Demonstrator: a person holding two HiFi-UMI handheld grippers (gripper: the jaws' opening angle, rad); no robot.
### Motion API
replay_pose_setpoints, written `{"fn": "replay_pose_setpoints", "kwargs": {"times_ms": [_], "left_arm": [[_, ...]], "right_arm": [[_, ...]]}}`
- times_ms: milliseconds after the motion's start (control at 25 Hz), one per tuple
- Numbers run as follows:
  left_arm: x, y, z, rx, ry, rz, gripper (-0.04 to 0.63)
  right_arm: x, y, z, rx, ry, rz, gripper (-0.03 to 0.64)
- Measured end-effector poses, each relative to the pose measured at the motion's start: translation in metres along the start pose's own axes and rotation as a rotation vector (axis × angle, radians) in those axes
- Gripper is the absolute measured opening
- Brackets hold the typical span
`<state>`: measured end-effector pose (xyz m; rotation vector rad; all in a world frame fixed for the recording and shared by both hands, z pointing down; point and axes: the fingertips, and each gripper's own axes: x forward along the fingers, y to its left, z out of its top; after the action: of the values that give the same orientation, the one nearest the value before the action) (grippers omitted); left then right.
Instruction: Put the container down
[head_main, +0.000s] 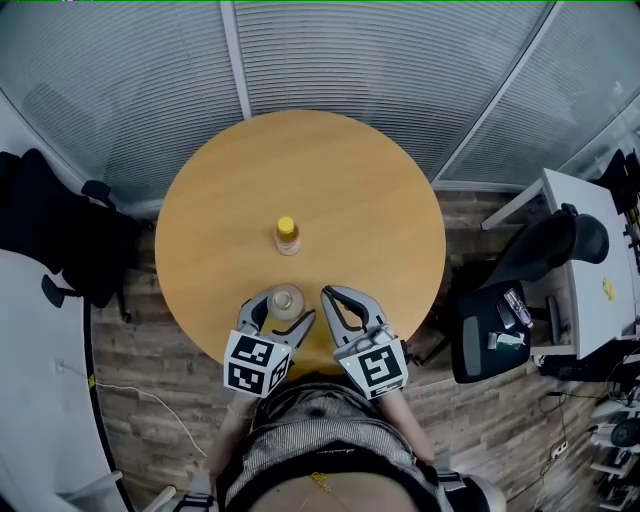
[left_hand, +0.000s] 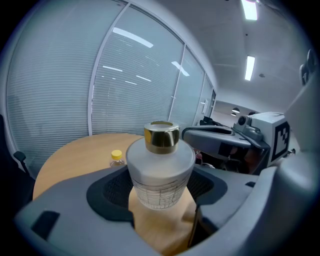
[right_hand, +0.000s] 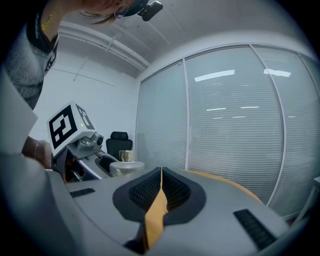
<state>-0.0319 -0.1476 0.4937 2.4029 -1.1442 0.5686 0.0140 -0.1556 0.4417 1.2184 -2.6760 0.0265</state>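
**A:** Where is the container, and what has hold of it?

**B:** The frosted glass container with the gold collar (left_hand: 160, 170) sits between the jaws of the left gripper (head_main: 281, 312). They are clamped on its 2 sides, over the near edge of the round wooden table (head_main: 370, 200). I cannot tell whether its base touches the wood yet. The right gripper (right_hand: 160, 175) is just beside it with its jaws together and nothing in them.

**A:** How would you set it down well?

**B:** I would keep it upright and lower it straight until the base sits flat. Then I would part the jaws evenly so neither pad drags it sideways, and draw the gripper back towards the body. Glass with a narrow neck would probably tip if nudged. The small clear bottle with the yellow cap (head_main: 287, 235) stands farther in, at the table's middle. It is apart from the container, so it should not get in the way.

**A:** Any brand or label?

**B:** None I can read. The lower half of the glass shows a faint grid pattern and no lettering. The marker cubes (head_main: 257, 362) carry only black-and-white squares.
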Motion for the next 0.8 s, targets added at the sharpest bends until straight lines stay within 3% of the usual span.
{"fn": "replay_pose_setpoints", "kwargs": {"times_ms": [400, 640, 800], "left_arm": [[0.024, 0.010, -0.014, -0.016, 0.018, -0.025, 0.330], [0.039, 0.016, -0.028, -0.019, 0.028, -0.034, 0.330], [0.044, 0.020, -0.037, -0.023, 0.040, -0.034, 0.330]], "right_arm": [[0.010, -0.012, -0.008, 0.040, 0.039, -0.029, 0.021], [0.015, -0.016, -0.017, 0.003, 0.066, -0.026, 0.021], [0.017, -0.015, -0.018, 0.060, 0.078, -0.043, 0.021]]}}
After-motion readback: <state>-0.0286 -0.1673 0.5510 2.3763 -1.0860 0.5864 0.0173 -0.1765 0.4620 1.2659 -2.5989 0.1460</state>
